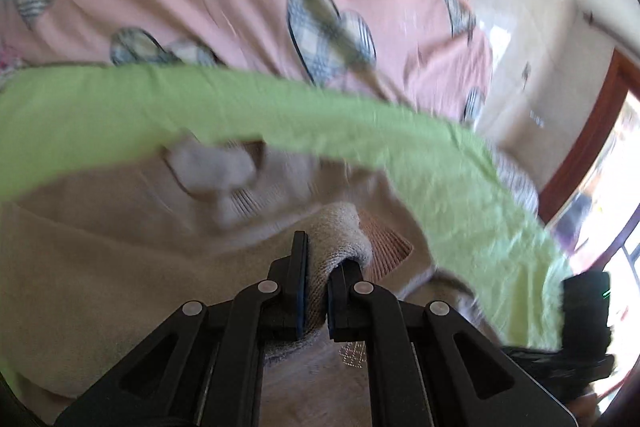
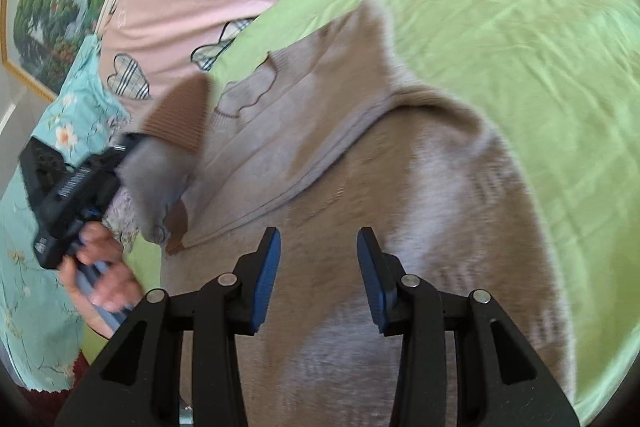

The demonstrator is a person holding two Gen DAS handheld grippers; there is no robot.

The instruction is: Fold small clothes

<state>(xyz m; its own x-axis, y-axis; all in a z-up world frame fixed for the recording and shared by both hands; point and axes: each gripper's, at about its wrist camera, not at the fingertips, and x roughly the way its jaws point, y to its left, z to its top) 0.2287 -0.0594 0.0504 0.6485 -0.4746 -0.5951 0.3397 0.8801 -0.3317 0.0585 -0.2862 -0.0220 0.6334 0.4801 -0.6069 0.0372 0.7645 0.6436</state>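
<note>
Beige knitted sweater [image 2: 360, 195] lies on the green sheet [image 2: 520, 27], fold only begun. Left gripper [image 1: 316, 291] pinches its sleeve [image 1: 340, 231], lifted at nine o'clock in the right view. Right gripper [image 2: 318, 275] hovers with jaws apart, holding nothing.

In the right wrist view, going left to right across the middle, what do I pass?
Teal floral fabric → left gripper, its jaws shut on a sweater sleeve → beige sweater → green sheet.
</note>
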